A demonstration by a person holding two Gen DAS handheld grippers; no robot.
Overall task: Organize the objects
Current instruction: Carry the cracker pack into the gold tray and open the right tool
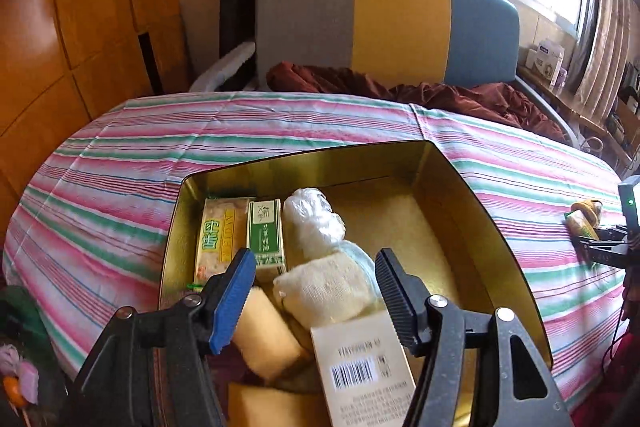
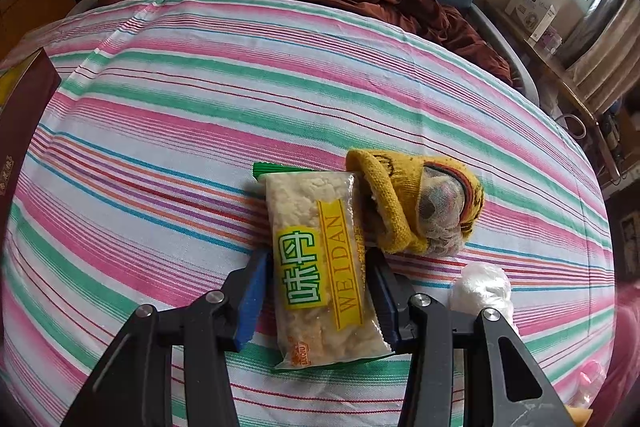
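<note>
**Tin on 1 side, snack pack on the other**

Only the left view shows the gold tin [image 1: 460, 187], centre frame; the left gripper [image 1: 316, 279] gapes empty above its packets. Only the right view shows the right gripper [image 2: 320, 291] clamping the snack pack [image 2: 320, 259], centre frame, on the striped tablecloth [image 2: 160, 147]. A tricolour chair [image 1: 384, 23] stands behind.

Gold tin [image 1: 472, 195] (snack packs inside), left gripper [image 1: 316, 287] jaws apart

The gold tin [image 1: 496, 227] is full on its left side: snack packs [image 1: 218, 239], a green box [image 1: 266, 239] and white bundles [image 1: 320, 259]. Its right half has bare floor to reach into. On the striped cloth [image 2: 160, 131], a yellow sock [image 2: 400, 203] and a white bag [image 2: 484, 287] crowd the right; the left is open.
</note>
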